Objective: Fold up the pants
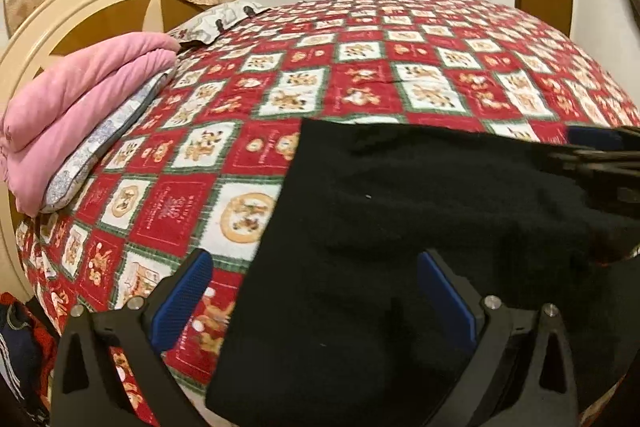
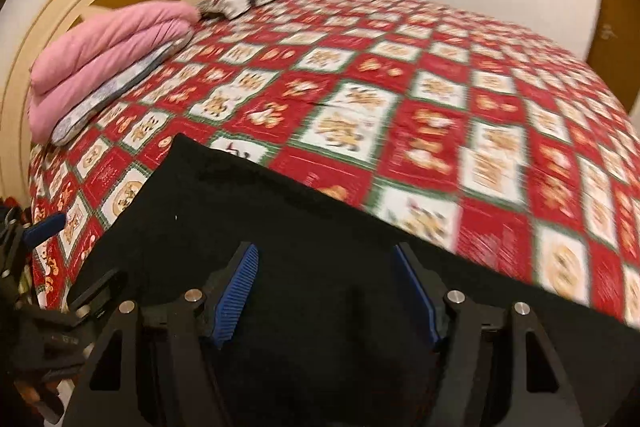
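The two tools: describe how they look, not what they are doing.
The left tool and right tool match: black angular frames with triangular cut-outs, round silver bolt heads near the finger bases, and two fingers lined with ribbed blue pads. No cables, markings or sleeves show.

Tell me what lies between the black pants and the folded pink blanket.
Only the red patchwork quilt: no loose item sits between the black pants and the pink blanket. The left wrist view shows this stretch best.
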Available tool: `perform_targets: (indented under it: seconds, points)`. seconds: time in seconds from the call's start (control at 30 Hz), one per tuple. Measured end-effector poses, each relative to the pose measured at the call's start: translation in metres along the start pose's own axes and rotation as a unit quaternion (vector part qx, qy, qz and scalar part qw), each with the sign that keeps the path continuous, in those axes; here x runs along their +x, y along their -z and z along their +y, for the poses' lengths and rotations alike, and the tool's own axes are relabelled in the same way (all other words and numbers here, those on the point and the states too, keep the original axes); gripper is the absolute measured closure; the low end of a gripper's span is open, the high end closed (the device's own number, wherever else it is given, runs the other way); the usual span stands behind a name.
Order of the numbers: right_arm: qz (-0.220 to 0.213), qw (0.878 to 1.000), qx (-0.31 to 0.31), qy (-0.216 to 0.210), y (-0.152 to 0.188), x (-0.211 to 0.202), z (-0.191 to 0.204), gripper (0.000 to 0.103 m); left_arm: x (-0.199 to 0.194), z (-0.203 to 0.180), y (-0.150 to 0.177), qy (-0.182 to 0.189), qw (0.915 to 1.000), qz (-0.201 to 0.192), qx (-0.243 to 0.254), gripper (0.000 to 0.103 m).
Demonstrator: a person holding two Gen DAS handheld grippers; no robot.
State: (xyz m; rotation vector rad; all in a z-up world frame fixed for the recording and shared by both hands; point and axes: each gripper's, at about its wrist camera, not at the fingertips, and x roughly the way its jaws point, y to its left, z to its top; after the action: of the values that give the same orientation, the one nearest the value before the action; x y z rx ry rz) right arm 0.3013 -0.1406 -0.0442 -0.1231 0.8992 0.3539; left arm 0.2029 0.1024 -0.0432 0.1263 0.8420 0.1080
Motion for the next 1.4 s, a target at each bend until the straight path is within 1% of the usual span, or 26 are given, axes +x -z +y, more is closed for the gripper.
perform_targets:
  seconds: [0.1, 0.23, 0.27, 0.3, 0.37, 0.43, 0.53, 0.57, 0.6, 0.67, 0.73, 0.8, 0.87, 0.97, 1.1, 1.3, 1.4]
  points:
    - [0.010, 1.000, -0.013, -0.022, -0.021, 0.026, 0.005, 0.033, -0.001, 0.012, -0.004, 0.003, 0.9999, -0.004, -0.009, 0.000]
    - [0.024, 0.999, -0.027, -0.037, -0.040, 0.056, 0.010, 0.034, 0.002, 0.022, -0.011, -0.003, 0.9999, -0.008, -0.012, 0.000]
    - [0.028, 0.998, -0.036, -0.035, -0.043, 0.063, 0.013, 0.039, 0.003, 0.025, -0.012, -0.005, 0.9999, -0.009, -0.014, 0.000]
    - [0.036, 0.998, -0.047, -0.034, -0.045, 0.070, 0.016, 0.047, 0.004, 0.028, -0.013, -0.004, 0.9998, -0.009, -0.015, 0.000]
    - [0.056, 0.996, -0.059, -0.041, -0.046, 0.082, 0.018, 0.053, 0.005, 0.033, -0.013, 0.004, 0.9998, -0.009, -0.019, 0.000]
    - [0.062, 0.995, -0.063, -0.053, -0.046, 0.088, 0.020, 0.054, 0.006, 0.035, -0.013, 0.017, 0.9997, -0.008, -0.014, 0.000]
    - [0.057, 0.994, -0.072, -0.056, -0.047, 0.089, 0.023, 0.055, 0.006, 0.035, -0.011, 0.019, 0.9997, -0.011, -0.006, 0.000]
    - [0.059, 0.994, -0.073, -0.057, -0.046, 0.090, 0.024, 0.061, 0.007, 0.035, -0.011, 0.024, 0.9996, -0.009, -0.006, 0.000]
    - [0.061, 0.994, -0.071, -0.065, -0.045, 0.090, 0.025, 0.069, 0.008, 0.036, -0.011, 0.030, 0.9995, -0.006, -0.008, 0.000]
    - [0.062, 0.993, -0.078, -0.068, -0.043, 0.087, 0.029, 0.073, 0.011, 0.036, -0.012, 0.039, 0.9991, 0.000, -0.015, 0.000]
    - [0.064, 0.991, -0.095, -0.063, -0.041, 0.084, 0.034, 0.081, 0.012, 0.035, -0.013, 0.051, 0.9984, 0.001, -0.022, 0.000]
    - [0.065, 0.991, -0.103, -0.056, -0.039, 0.081, 0.036, 0.094, 0.013, 0.032, -0.014, 0.061, 0.9978, 0.003, -0.024, 0.000]
    - [0.063, 0.991, -0.109, -0.051, -0.037, 0.077, 0.037, 0.098, 0.014, 0.029, -0.015, 0.067, 0.9974, 0.007, -0.025, 0.000]
    - [0.052, 0.991, -0.102, -0.062, -0.034, 0.064, 0.037, 0.099, 0.014, 0.030, -0.011, 0.073, 0.9968, 0.011, -0.030, 0.000]
    - [0.034, 0.992, -0.092, -0.075, -0.026, 0.043, 0.042, 0.099, 0.012, 0.037, -0.007, 0.066, 0.9971, 0.012, -0.036, 0.000]
    - [-0.001, 0.992, -0.089, -0.087, -0.002, 0.004, 0.058, 0.099, -0.005, 0.044, -0.002, 0.067, 0.9973, -0.002, -0.031, 0.000]
    - [-0.013, 0.992, -0.090, -0.083, 0.014, -0.007, 0.067, 0.099, -0.013, 0.043, 0.000, 0.084, 0.9960, -0.009, -0.028, 0.000]
